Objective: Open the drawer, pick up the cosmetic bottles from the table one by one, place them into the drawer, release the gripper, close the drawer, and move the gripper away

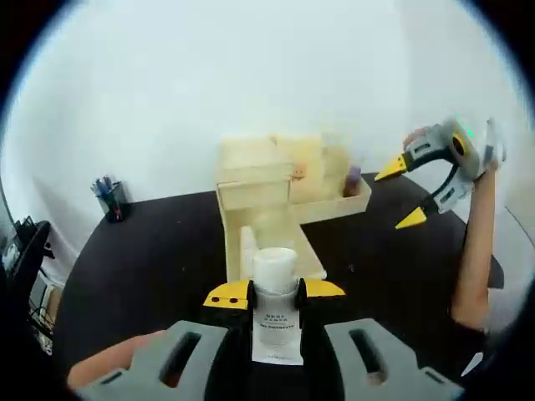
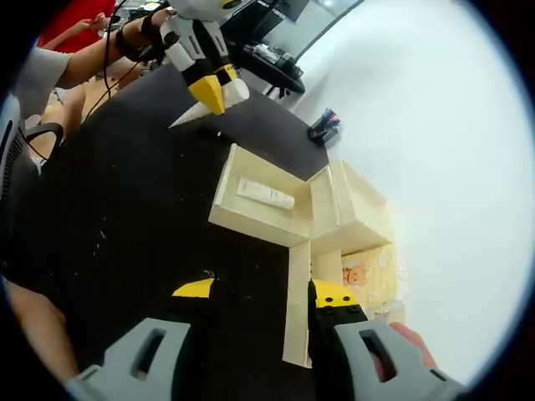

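Left hand-held gripper (image 1: 275,292): grey body, yellow-tipped jaws, clamped on a white cylindrical cosmetic bottle with a printed label (image 1: 276,317), which stands upright between the jaws and is raised above the black desk (image 1: 150,251). Directly ahead of these jaws: pale wooden drawer (image 1: 272,242), pulled out of a light wooden organiser box (image 1: 255,171) that stands at the far side of the desk against a white wall (image 1: 209,75). Inside the drawer, in the right gripper view: one flat white cosmetic tube (image 2: 265,194), lying on its side on the drawer floor. To the left of the left hand-held gripper, near the far desk edge: dark pen pot holding blue pens (image 1: 111,199). To its right, beside the organiser: low wooden tray (image 1: 334,202) with a small purple bottle (image 1: 354,179) at its far end. Right hand-held gripper (image 2: 263,294): same build, jaws set wide apart and holding nothing, raised above the desk with the organiser's wooden edge between the jaw tips in its own view; in the left gripper view it hangs in the air to the right of the organiser, carried on a bare forearm (image 1: 474,251).
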A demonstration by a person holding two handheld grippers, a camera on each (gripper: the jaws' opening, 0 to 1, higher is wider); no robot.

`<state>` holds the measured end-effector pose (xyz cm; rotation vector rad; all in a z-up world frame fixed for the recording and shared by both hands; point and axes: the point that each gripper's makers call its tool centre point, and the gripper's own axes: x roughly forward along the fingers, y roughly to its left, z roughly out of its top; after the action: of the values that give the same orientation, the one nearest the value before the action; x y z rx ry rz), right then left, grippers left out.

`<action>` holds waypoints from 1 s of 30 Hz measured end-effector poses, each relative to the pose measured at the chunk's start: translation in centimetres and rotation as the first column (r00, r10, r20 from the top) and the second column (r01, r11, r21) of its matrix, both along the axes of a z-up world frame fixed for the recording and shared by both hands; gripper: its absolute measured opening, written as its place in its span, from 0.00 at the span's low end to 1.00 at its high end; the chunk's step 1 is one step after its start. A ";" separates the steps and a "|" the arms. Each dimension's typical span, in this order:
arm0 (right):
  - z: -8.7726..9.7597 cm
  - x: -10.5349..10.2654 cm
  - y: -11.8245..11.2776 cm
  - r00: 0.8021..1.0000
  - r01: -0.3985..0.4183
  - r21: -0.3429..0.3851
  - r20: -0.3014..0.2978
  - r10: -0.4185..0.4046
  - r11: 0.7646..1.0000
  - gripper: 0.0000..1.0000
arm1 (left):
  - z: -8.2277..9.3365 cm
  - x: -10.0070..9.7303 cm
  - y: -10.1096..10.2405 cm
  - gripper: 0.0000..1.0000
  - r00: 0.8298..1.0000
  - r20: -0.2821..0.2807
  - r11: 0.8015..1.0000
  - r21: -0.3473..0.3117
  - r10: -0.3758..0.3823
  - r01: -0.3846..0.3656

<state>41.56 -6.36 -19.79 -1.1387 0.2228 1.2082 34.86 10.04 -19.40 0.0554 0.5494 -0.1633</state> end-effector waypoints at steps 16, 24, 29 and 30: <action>0.0 0.0 -0.5 1.000 0.015 -0.004 0.000 -0.015 1.000 0.39 | 1.7 5.7 -0.6 0.16 0.999 0.017 0.997 -0.059 0.042 -0.041; -0.3 0.2 -0.9 1.000 0.028 -0.006 -0.003 -0.028 1.000 0.39 | 1.8 8.4 -1.4 0.17 0.999 0.013 0.995 -0.084 0.050 -0.049; -0.3 0.4 -1.5 0.999 0.040 -0.007 -0.003 -0.040 0.999 0.39 | 0.9 9.5 -2.4 0.17 0.998 0.005 0.995 -0.083 0.056 -0.056; -0.4 0.4 -1.6 0.999 0.042 -0.009 -0.004 -0.042 0.999 0.39 | 0.6 9.8 -2.6 0.17 0.998 0.001 0.994 -0.089 0.056 -0.055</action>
<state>41.93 -7.91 -20.21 -1.1339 0.2545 1.1734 44.61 7.40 -18.78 -0.0466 0.5386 -0.1332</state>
